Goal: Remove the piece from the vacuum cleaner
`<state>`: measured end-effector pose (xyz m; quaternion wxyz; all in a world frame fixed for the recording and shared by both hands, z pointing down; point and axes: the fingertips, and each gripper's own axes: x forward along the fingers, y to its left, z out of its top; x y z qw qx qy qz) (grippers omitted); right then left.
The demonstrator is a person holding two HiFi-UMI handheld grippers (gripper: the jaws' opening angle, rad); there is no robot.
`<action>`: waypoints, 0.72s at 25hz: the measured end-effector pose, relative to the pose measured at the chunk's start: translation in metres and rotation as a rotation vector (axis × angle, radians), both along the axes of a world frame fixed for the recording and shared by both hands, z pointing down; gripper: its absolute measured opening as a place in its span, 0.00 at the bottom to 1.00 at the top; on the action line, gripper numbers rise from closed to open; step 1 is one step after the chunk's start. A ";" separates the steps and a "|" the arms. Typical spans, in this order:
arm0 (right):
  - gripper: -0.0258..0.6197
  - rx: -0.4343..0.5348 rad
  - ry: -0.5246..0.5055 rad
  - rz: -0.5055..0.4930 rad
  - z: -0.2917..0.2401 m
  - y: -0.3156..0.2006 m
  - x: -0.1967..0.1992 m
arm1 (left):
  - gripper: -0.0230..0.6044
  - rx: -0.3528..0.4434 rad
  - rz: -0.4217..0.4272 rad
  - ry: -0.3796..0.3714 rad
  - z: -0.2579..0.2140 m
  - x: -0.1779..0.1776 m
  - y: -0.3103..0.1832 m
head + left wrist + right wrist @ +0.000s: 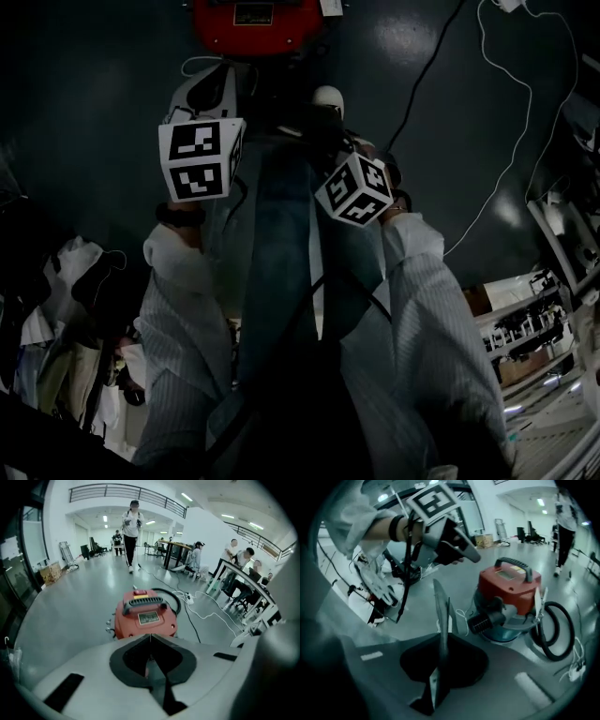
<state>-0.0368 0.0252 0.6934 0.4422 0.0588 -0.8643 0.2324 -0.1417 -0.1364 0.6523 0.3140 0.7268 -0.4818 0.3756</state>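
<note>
Right gripper (pixel 439 637) is clamped on a thin flat piece (pixel 439 604). The piece is seen edge-on, sticks up past the jaw tips and is clear of everything else. Left gripper (pixel 150 635) has its jaws together with nothing clearly pinched; a grey sliver deep in the gap is too unclear to name. In the right gripper view the left gripper hangs just up-left of the piece, close but not touching.

Red canister vacuum cleaner (pixel 509 585) sits on the floor (pixel 70 616) beyond, well apart from the piece, so the piece looks already off it. Black hose (pixel 555 630) loops beside the canister and a white cable (pixel 208 616) trails past it. Far back, a person (pixel 131 527) walks in the hall.

Risks:
- The grip is on a narrow edge only, so the piece could pivot or slip out if the wrist swings.
- The left gripper is near enough to knock the piece loose.
- A drop would land it on hard floor near the hose.
- Stepping forward could snag the cable.

Head view is too dark to check the piece.
</note>
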 end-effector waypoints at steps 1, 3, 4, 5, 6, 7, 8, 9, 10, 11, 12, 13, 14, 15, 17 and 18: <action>0.08 -0.009 -0.015 0.060 -0.018 -0.010 0.003 | 0.05 0.036 -0.018 0.001 -0.023 -0.003 -0.003; 0.08 -0.021 -0.047 0.170 -0.058 -0.030 0.010 | 0.05 0.108 -0.063 0.000 -0.071 -0.010 -0.009; 0.08 -0.023 -0.066 0.221 -0.079 -0.042 0.012 | 0.04 0.147 -0.089 -0.004 -0.097 -0.014 -0.013; 0.08 -0.025 -0.087 0.269 -0.101 -0.053 0.014 | 0.05 0.189 -0.115 -0.006 -0.124 -0.019 -0.018; 0.08 -0.027 -0.106 0.312 -0.125 -0.064 0.016 | 0.05 0.228 -0.137 -0.007 -0.152 -0.021 -0.022; 0.08 -0.031 -0.124 0.350 -0.150 -0.071 0.017 | 0.05 0.261 -0.152 -0.006 -0.181 -0.023 -0.024; 0.08 -0.035 -0.140 0.383 -0.176 -0.075 0.018 | 0.05 0.285 -0.158 -0.002 -0.210 -0.022 -0.023; 0.08 -0.036 -0.155 0.409 -0.203 -0.077 0.017 | 0.05 0.300 -0.156 0.005 -0.238 -0.019 -0.020; 0.08 -0.034 -0.170 0.430 -0.230 -0.078 0.017 | 0.05 0.309 -0.148 0.013 -0.264 -0.014 -0.016; 0.08 -0.026 -0.185 0.443 -0.256 -0.079 0.016 | 0.05 0.315 -0.134 0.022 -0.289 -0.008 -0.011; 0.08 -0.011 -0.200 0.446 -0.280 -0.080 0.015 | 0.04 0.324 -0.121 0.032 -0.311 0.000 -0.005; 0.08 0.013 -0.216 0.441 -0.304 -0.082 0.014 | 0.05 0.340 -0.114 0.040 -0.333 0.007 0.001; 0.08 0.044 -0.231 0.432 -0.327 -0.084 0.013 | 0.05 0.364 -0.115 0.048 -0.354 0.014 0.006; 0.08 0.080 -0.244 0.425 -0.349 -0.087 0.013 | 0.05 0.393 -0.122 0.055 -0.374 0.019 0.010; 0.08 0.145 -0.270 0.435 -0.391 -0.089 0.014 | 0.05 0.444 -0.136 0.065 -0.410 0.025 0.018; 0.08 0.166 -0.288 0.452 -0.411 -0.087 0.014 | 0.04 0.467 -0.137 0.063 -0.426 0.025 0.022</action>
